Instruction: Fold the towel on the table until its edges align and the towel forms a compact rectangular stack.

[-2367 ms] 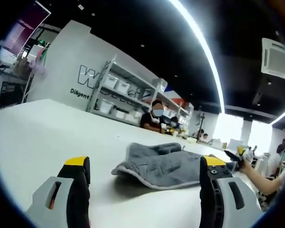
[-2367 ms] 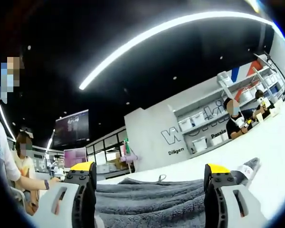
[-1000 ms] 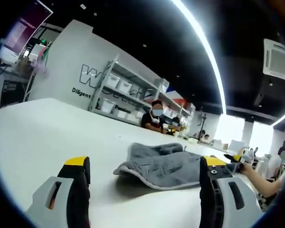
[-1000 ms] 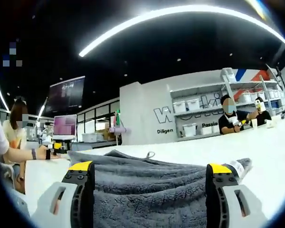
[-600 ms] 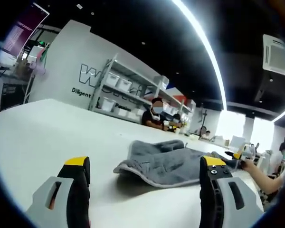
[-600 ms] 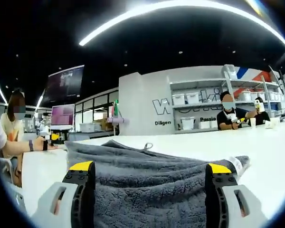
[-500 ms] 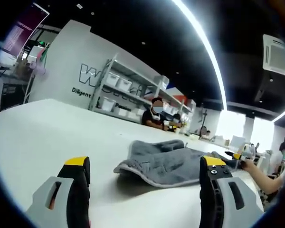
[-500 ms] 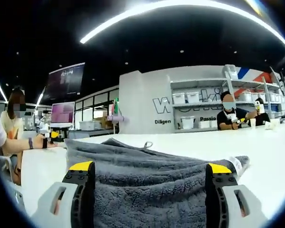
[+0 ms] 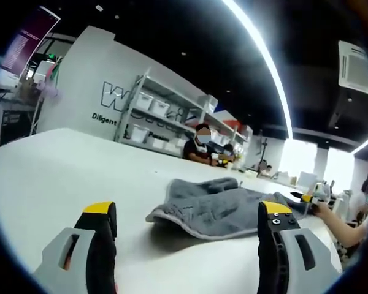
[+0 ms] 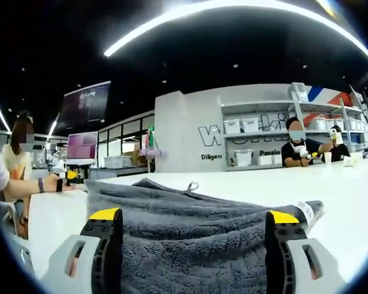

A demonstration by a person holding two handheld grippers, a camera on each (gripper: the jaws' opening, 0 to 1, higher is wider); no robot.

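Item: grey towel (image 9: pixel 218 207), lying rumpled and partly doubled over on the white table (image 9: pixel 43 177); hanging loop (image 10: pixel 192 186) at its far edge, white label (image 10: pixel 305 211) at its right end.
Lie from left gripper (image 9: pixel 187 236): ahead and a little to the right, apart from the jaws, bare table between; pale-edged hem (image 9: pixel 172 218) is the nearest part.
Lie from right gripper (image 10: pixel 193 242): directly ahead and close, pile spanning the gap between both jaws; whether it touches them cannot be told.
Long axis: in the right gripper view, running left to right across the jaws.
Nearer gripper: right, by judgement.
Left gripper state: jaws spread wide, holding nothing.
Right gripper state: jaws spread wide, no cloth pinched.
Fold state: edges not yet aligned; not a compact stack.
Surroundings: shelving (image 10: pixel 267 147) and seated people along the far side.
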